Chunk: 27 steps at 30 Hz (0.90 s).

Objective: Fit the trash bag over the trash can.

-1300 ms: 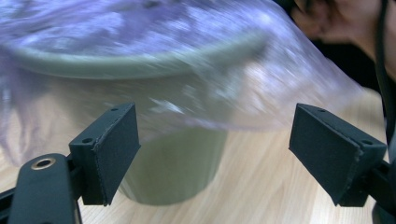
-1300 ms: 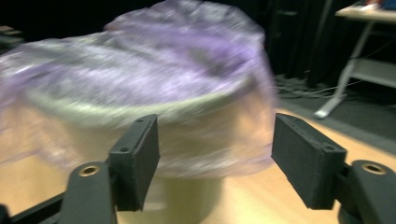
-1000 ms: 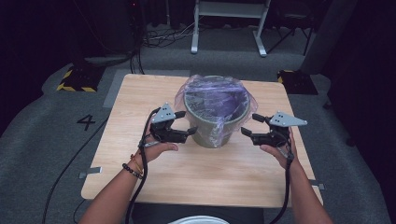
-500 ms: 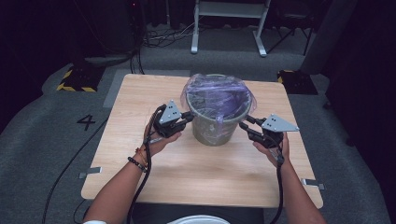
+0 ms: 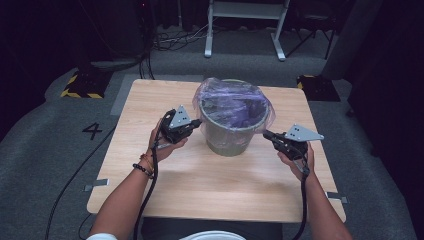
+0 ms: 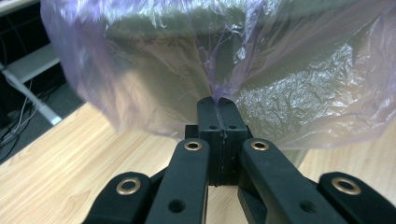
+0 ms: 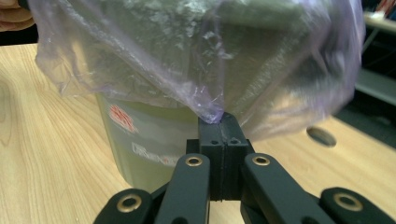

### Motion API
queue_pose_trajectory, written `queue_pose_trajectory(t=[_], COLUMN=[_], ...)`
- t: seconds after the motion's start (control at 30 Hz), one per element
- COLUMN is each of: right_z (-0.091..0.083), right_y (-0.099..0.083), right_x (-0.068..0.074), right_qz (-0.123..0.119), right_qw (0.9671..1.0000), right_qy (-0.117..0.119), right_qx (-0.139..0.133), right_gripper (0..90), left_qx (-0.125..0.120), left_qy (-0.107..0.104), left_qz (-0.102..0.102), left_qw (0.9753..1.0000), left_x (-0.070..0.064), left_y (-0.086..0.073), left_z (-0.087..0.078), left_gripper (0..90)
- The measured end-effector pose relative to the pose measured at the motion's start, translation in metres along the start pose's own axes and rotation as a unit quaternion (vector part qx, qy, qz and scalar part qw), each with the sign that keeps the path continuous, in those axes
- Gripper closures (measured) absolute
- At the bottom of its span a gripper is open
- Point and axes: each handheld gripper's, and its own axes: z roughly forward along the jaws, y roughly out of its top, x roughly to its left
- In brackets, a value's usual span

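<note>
**Both grippers pinch the bag's edge, and the right one has drawn outward**

Since the earlier frame your right gripper [image 5: 266, 134] has pulled away from the bin [image 5: 229, 131], and your left gripper [image 5: 196, 122] has stayed close against the bin's side, a little higher than it was. The bin itself has not shifted on the table [image 5: 165, 180].

Your left gripper's jaws are pressed together with a fold of the purple plastic bag [image 6: 261, 79] caught at their tips; in the left gripper view [image 6: 219, 103] the film rises straight up from the closed tips and spreads over the bin wall directly ahead. Your right gripper is likewise clamped on the bag: in the right gripper view [image 7: 219, 119] a pulled-out point of film [image 7: 210, 105] ends right at the closed jaw tips, with the bin's grey-green wall and its printed label just beyond and to the left of the tips.

The bin stands upright between your two grippers, its long axis vertical and its mouth facing up. The bag lines the mouth and its edge drapes down over the rim on the outside. On your right side the film is stretched sideways toward the gripper; on your left it hangs close to the wall, where the gripper sits just beside the bin. Your two grippers point inward at each other across the bin, from opposite sides.
</note>
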Motion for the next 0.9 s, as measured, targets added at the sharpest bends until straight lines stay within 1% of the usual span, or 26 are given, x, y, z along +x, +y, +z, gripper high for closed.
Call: queue_pose_trajectory(t=[0.03,0.07,0.1,0.13,0.17,0.2,0.23,0.27,0.33,0.37,0.4,0.43,0.47,0.5,0.53,0.57,0.67,0.73,0.77,0.8,0.83,0.87,0.9], right_z=[0.001,0.003,0.006,0.006,0.011,0.011,0.015,0.015,0.018,0.02,0.023,0.024,0.027,0.027,0.028,0.029,0.028,0.028,0.027,0.025,0.023,0.019,0.011], right_y=[-0.002,-0.005,-0.01,-0.01,-0.015,-0.015,-0.02,-0.02,-0.022,-0.023,-0.024,-0.026,-0.028,-0.028,-0.029,-0.031,-0.032,-0.033,-0.033,-0.033,-0.033,-0.031,-0.029], right_x=[-0.002,-0.005,-0.009,-0.009,-0.017,-0.017,-0.025,-0.025,-0.032,-0.034,-0.037,-0.039,-0.042,-0.042,-0.043,-0.044,-0.045,-0.046,-0.046,-0.046,-0.045,-0.045,-0.046], right_qz=[0.003,0.003,0.002,0.002,0.006,0.006,0.02,0.02,0.024,0.023,0.021,0.025,0.031,0.031,0.032,0.038,0.041,0.048,0.051,0.052,0.05,0.052,0.061], right_qw=[1.0,0.9999,0.9995,0.9995,0.9989,0.9989,0.9983,0.9983,0.9977,0.9972,0.9962,0.9962,0.9956,0.9956,0.9953,0.9953,0.9949,0.9948,0.9951,0.9957,0.9961,0.9965,0.9969], right_qy=[-0.001,-0.005,-0.013,-0.013,-0.022,-0.022,-0.026,-0.026,-0.03,-0.034,-0.042,-0.038,-0.036,-0.036,-0.037,-0.032,-0.033,-0.029,-0.024,-0.021,-0.024,-0.027,-0.019], right_qx=[0.004,0.014,0.027,0.027,0.041,0.041,0.049,0.049,0.056,0.062,0.074,0.074,0.081,0.081,0.083,0.083,0.086,0.086,0.081,0.074,0.069,0.059,0.046], right_gripper=[90.0,90.0,90.0,90.0,90.0,90.0,90.0,90.0,90.0,90.0,90.0,90.0,90.0,90.0,90.0,90.0,90.0,90.0,90.0,88.2,84.3,74.3,64.4], left_qx=[0.006,0.011,0.023,0.023,0.024,0.027,0.03,0.03,0.043,0.047,0.048,0.052,0.055,0.055,0.057,0.062,0.061,0.056,0.046,0.043,0.041,0.043,0.034], left_qy=[0.001,0.003,0.012,0.012,0.007,0.009,0.01,0.01,0.018,0.016,0.011,0.012,0.012,0.01,0.007,0.005,0.007,0.008,0.013,0.017,0.028,0.034,0.03], left_qz=[0.001,0.0,0.0,0.0,-0.006,-0.005,-0.009,-0.009,-0.004,-0.009,-0.014,-0.014,-0.018,-0.021,-0.021,-0.02,-0.021,-0.027,-0.026,-0.028,-0.035,-0.037,-0.029], left_qw=[1.0,0.9999,0.9997,0.9997,0.9997,0.9996,0.9995,0.9995,0.9989,0.9987,0.9987,0.9985,0.9983,0.9982,0.9981,0.9979,0.9979,0.9981,0.9985,0.9985,0.9982,0.9978,0.9985], left_x=[0.003,0.005,0.009,0.009,0.013,0.015,0.02,0.02,0.024,0.027,0.029,0.031,0.032,0.032,0.032,0.031,0.031,0.031,0.032,0.032,0.032,0.033,0.033], left_y=[-0.003,-0.005,-0.01,-0.01,-0.013,-0.014,-0.015,-0.015,-0.017,-0.019,-0.021,-0.023,-0.025,-0.026,-0.027,-0.028,-0.03,-0.031,-0.031,-0.032,-0.031,-0.031,-0.033], left_z=[0.002,0.003,0.007,0.007,0.009,0.01,0.013,0.013,0.017,0.021,0.023,0.025,0.028,0.029,0.032,0.033,0.035,0.033,0.029,0.026,0.022,0.018,0.007], left_gripper=[90.0,90.0,90.0,90.0,90.0,90.0,90.0,90.0,90.0,90.0,90.0,90.0,90.0,90.0,90.0,90.0,90.0,90.0,90.0,85.2,75.9,59.7,58.7])
